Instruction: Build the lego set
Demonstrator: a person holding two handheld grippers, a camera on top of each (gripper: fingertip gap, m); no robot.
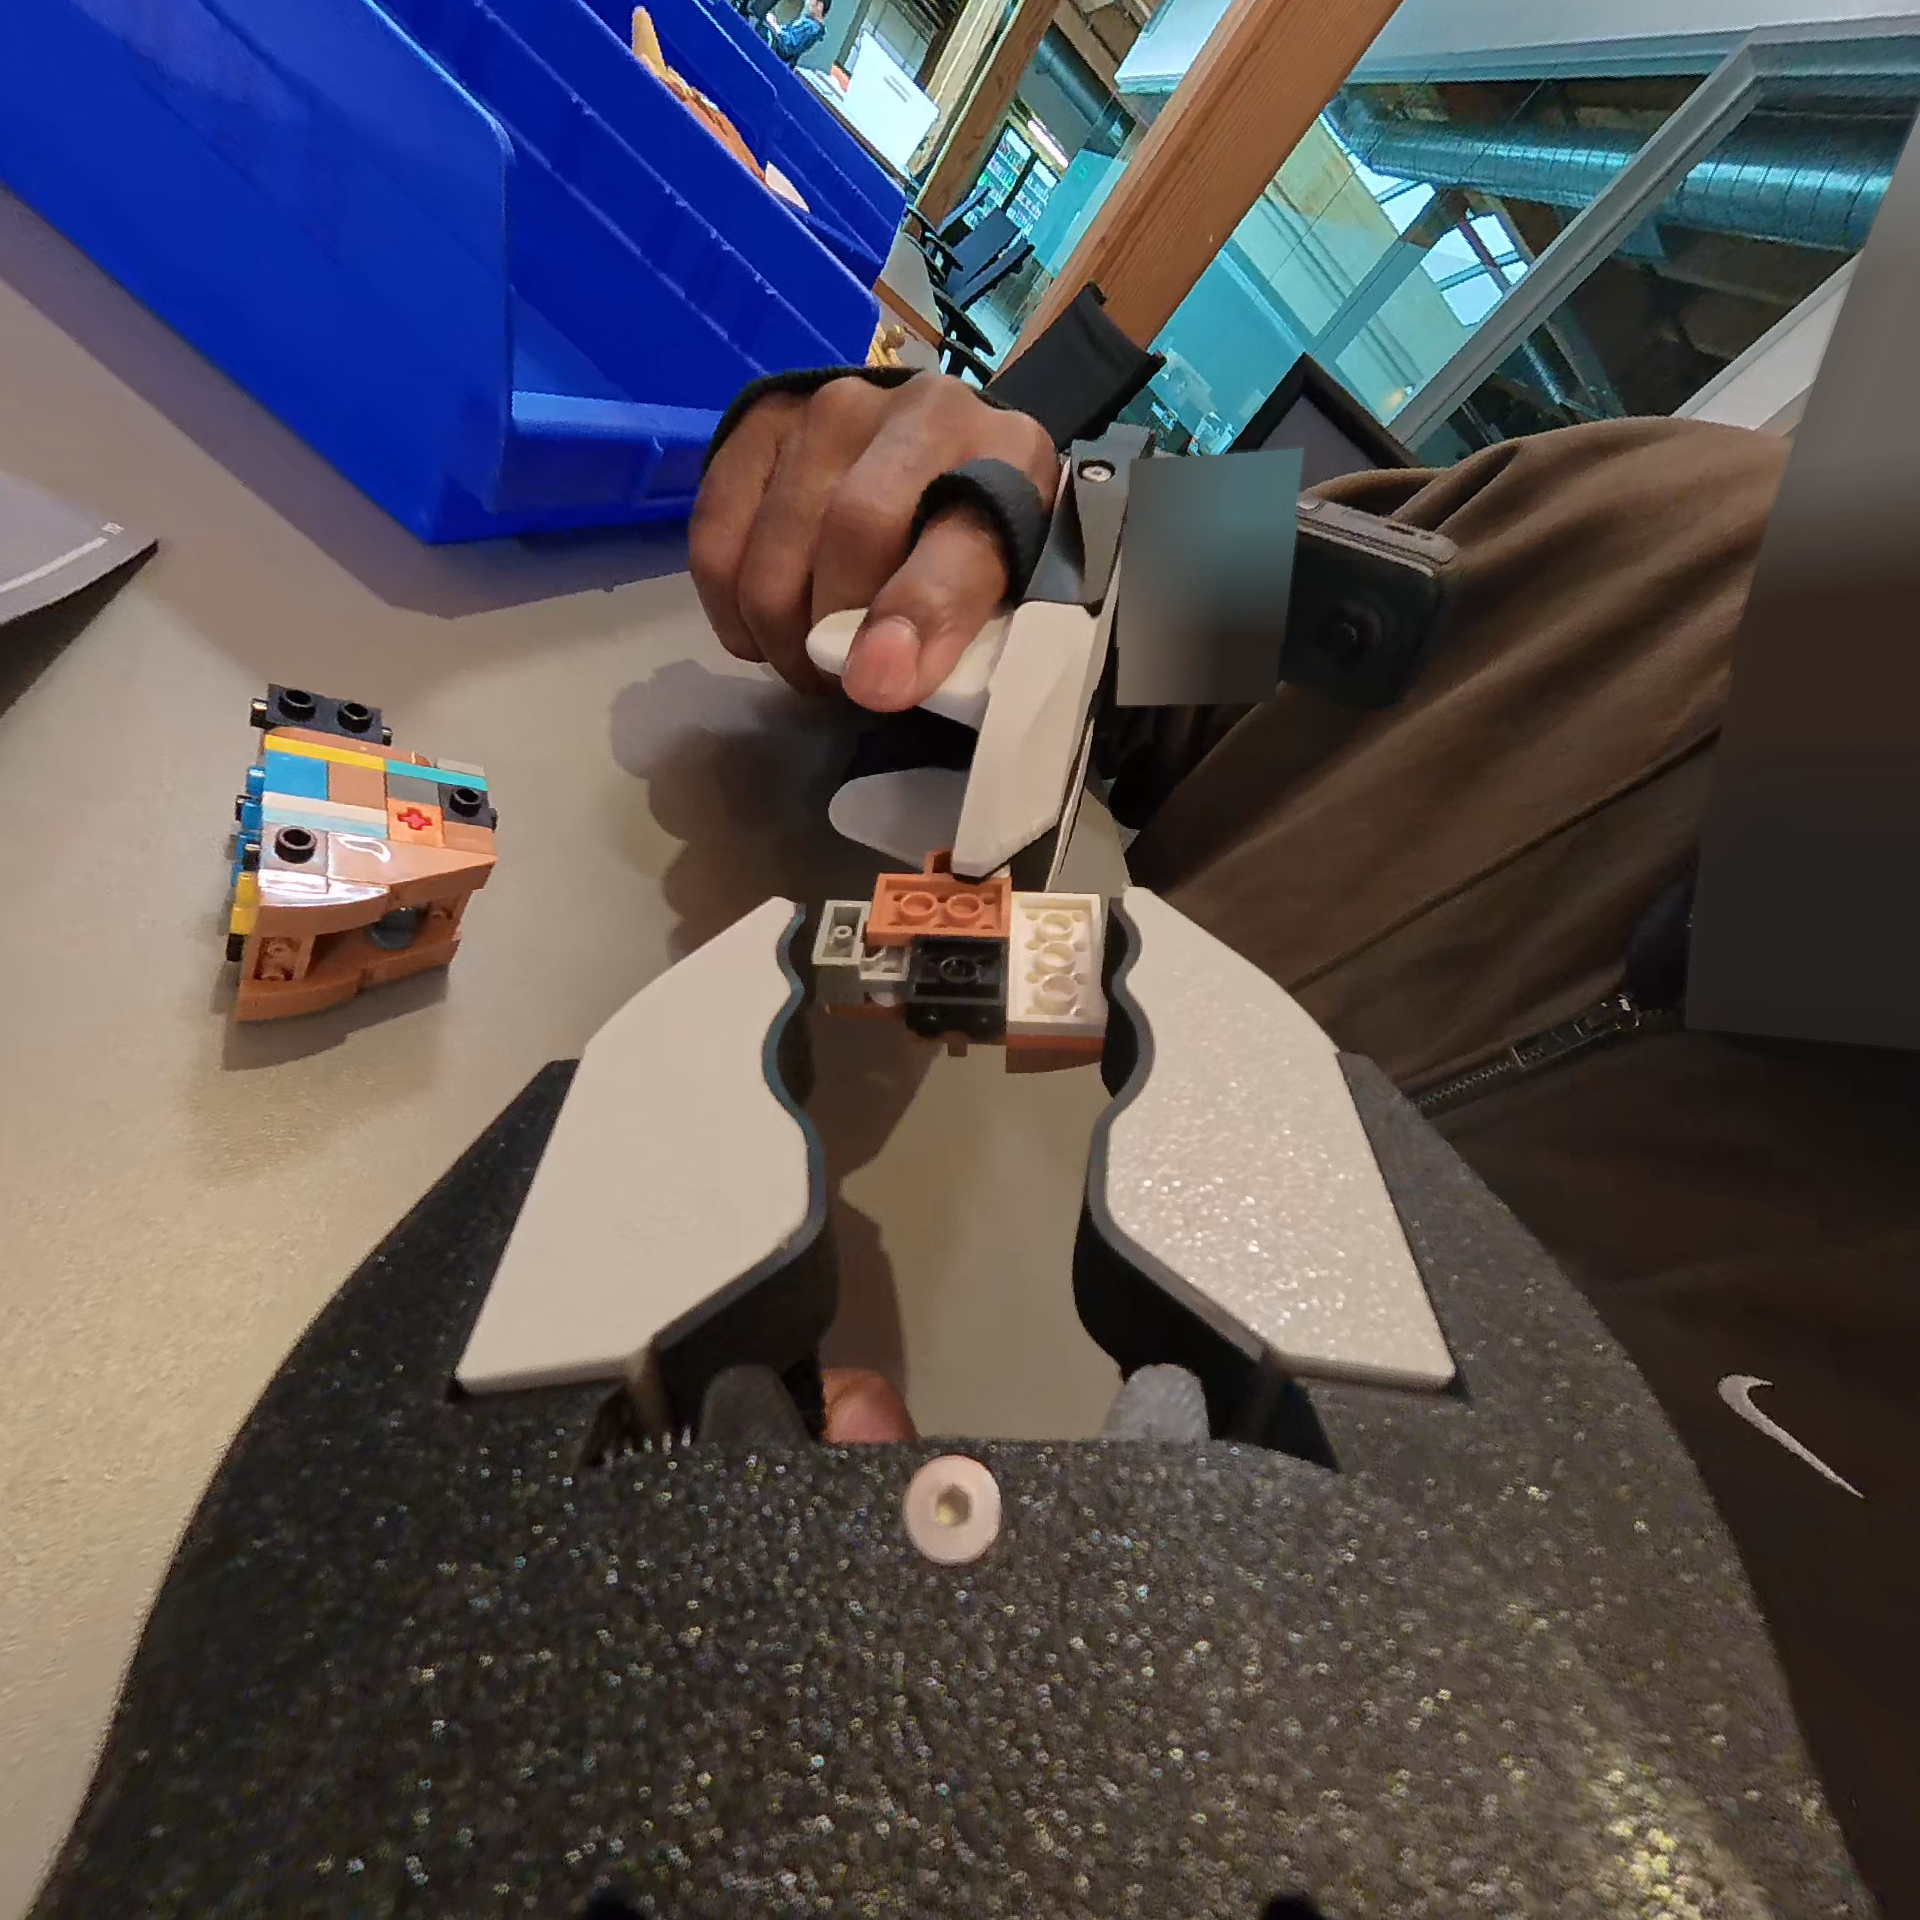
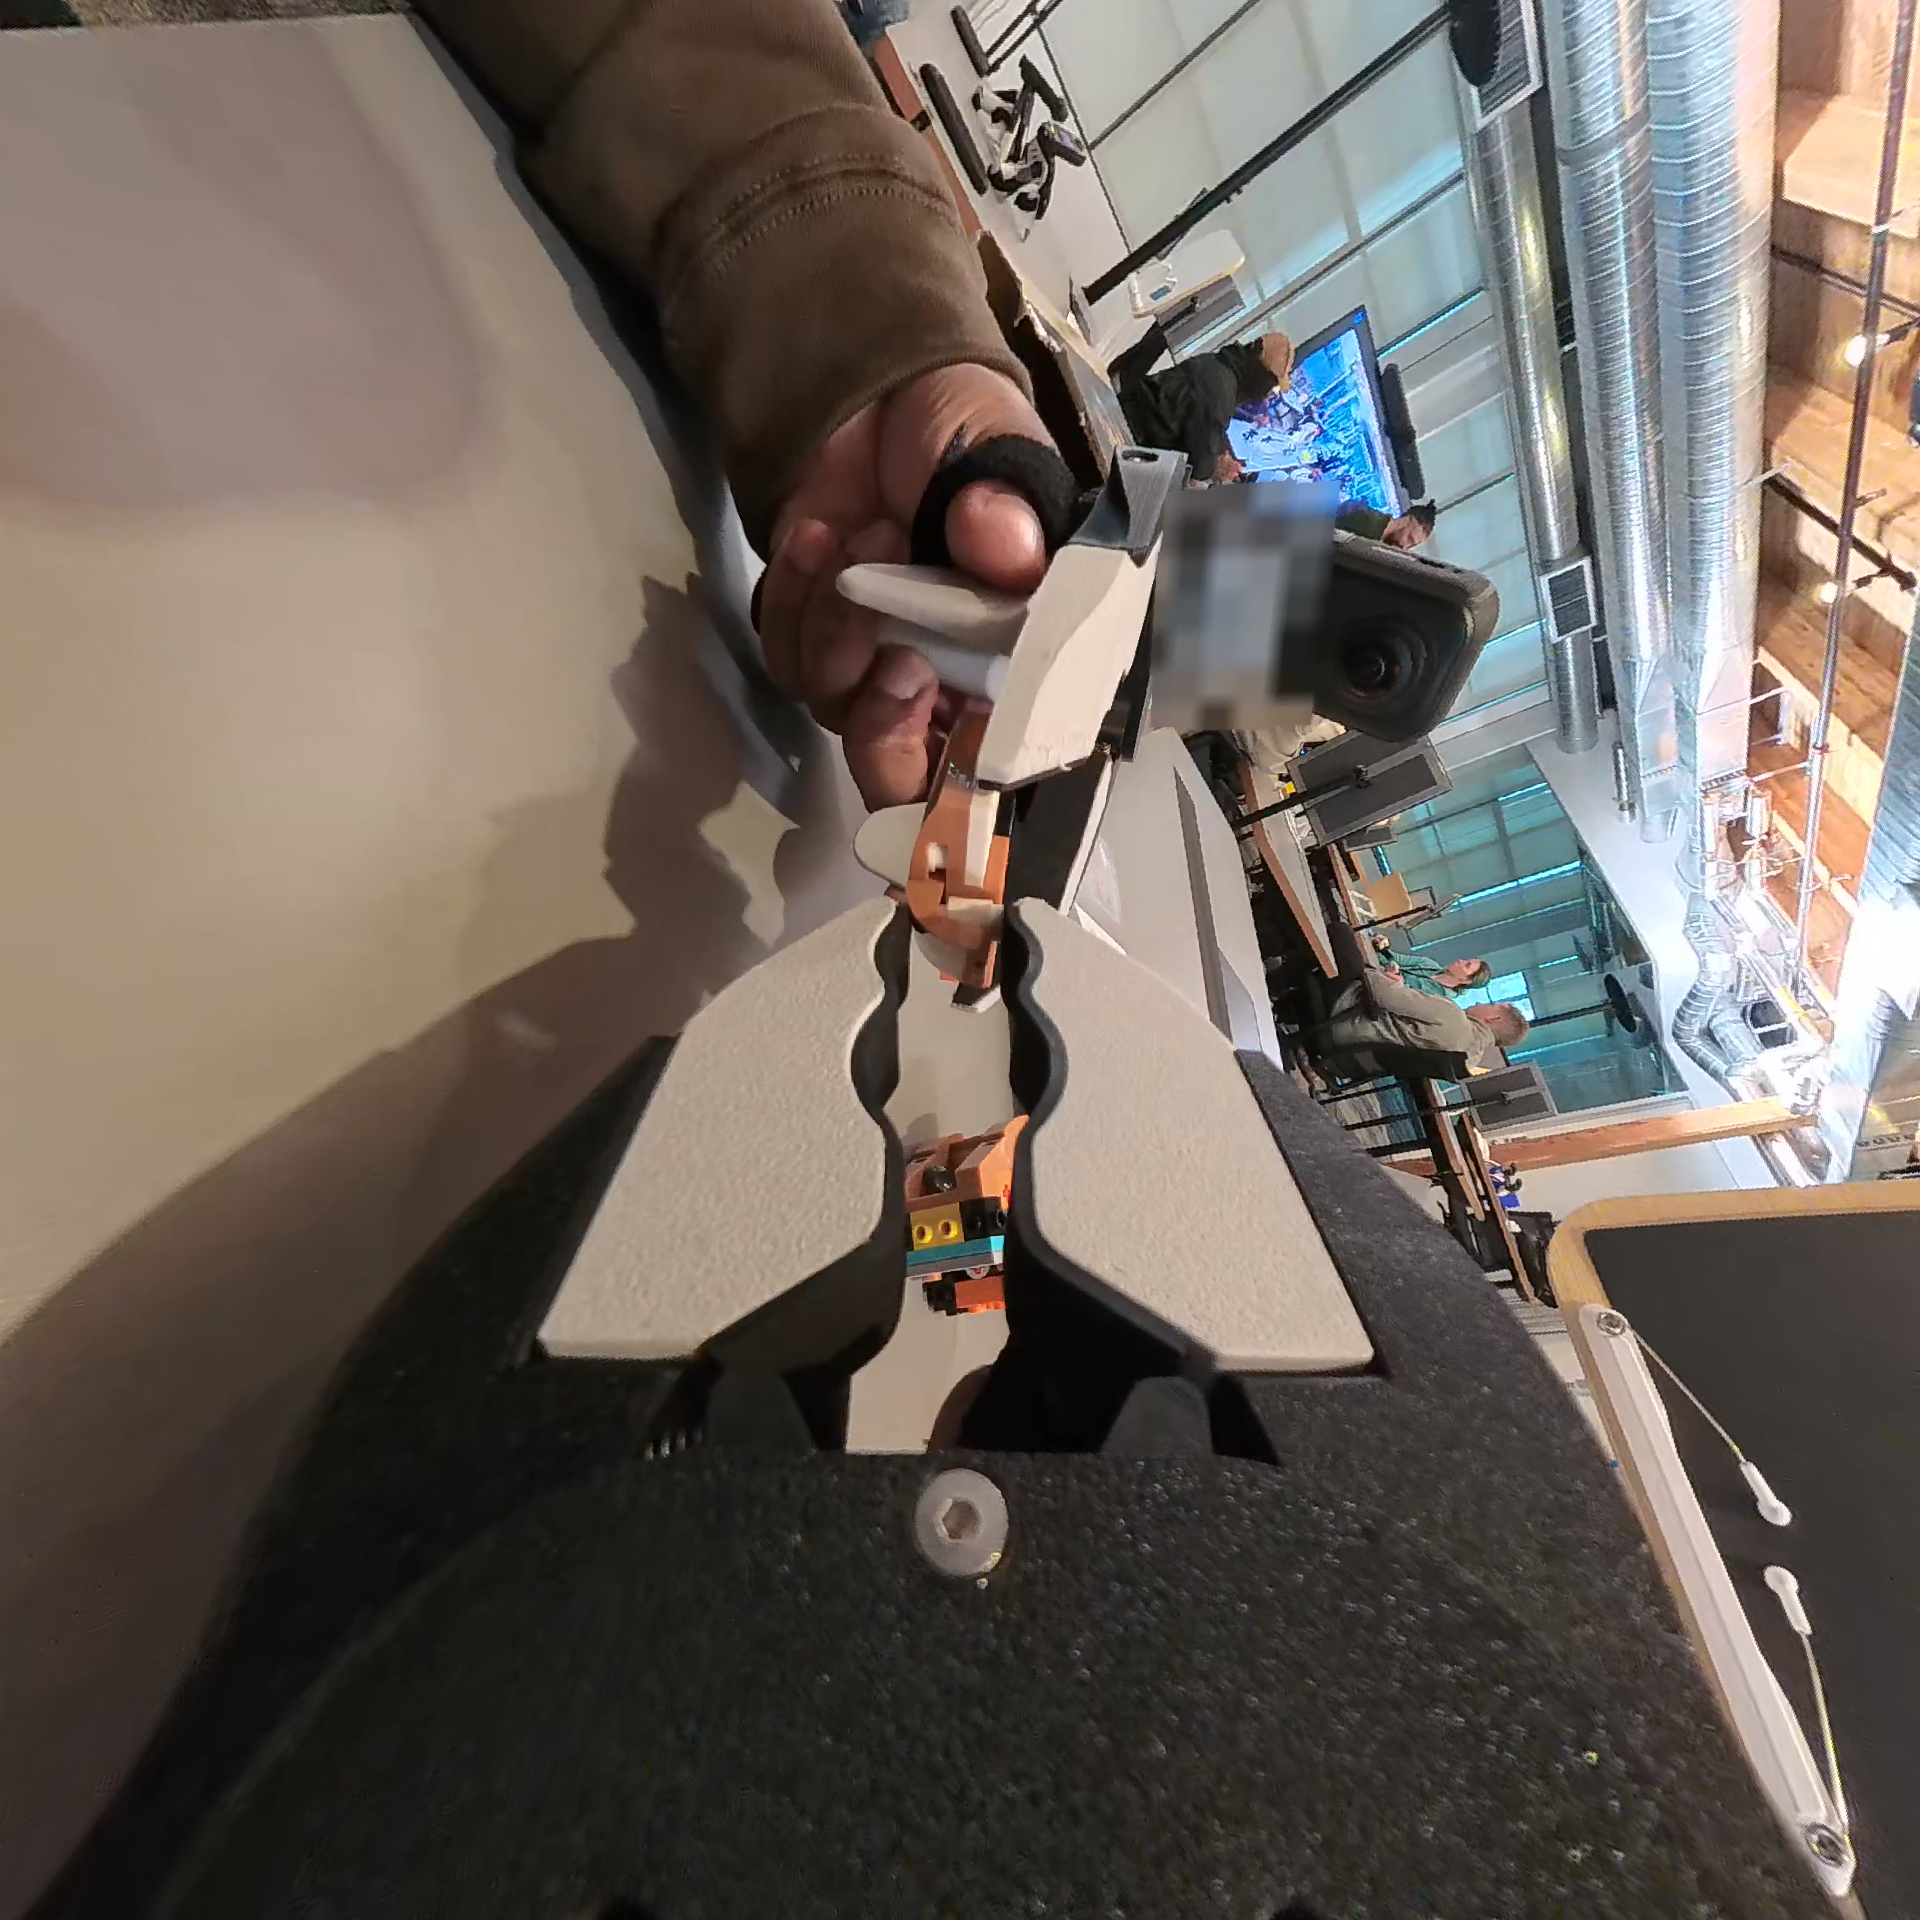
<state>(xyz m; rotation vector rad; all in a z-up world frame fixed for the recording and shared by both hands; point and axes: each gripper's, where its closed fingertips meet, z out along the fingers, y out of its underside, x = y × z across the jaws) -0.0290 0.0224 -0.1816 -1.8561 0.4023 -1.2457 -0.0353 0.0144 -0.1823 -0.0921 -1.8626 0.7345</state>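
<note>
My left gripper (image 1: 958, 914) is shut on a small lego assembly (image 1: 1055, 966) of grey, black, white and brown pieces, held above the table. My right gripper (image 1: 997, 857) comes in from above, and its tips meet a brown plate (image 1: 940, 909) on top of that assembly. In the right wrist view my right gripper (image 2: 958, 914) is closed on the brown and white edge of the assembly (image 2: 951, 899), with the left gripper (image 2: 1023, 790) just beyond. A larger brown, blue and black lego build (image 1: 353, 852) lies on the table to the left. It also shows below in the right wrist view (image 2: 956, 1210).
Blue storage bins (image 1: 416, 260) stand at the back left of the grey table (image 1: 156, 1195). A dark sheet (image 1: 52, 551) lies at the far left edge. A black board with a wooden rim (image 2: 1766, 1455) is at the right. A brown sleeve (image 1: 1455, 779) is close behind the grippers. Only a small space, under 4 cm, lies between the two pairs of fingers.
</note>
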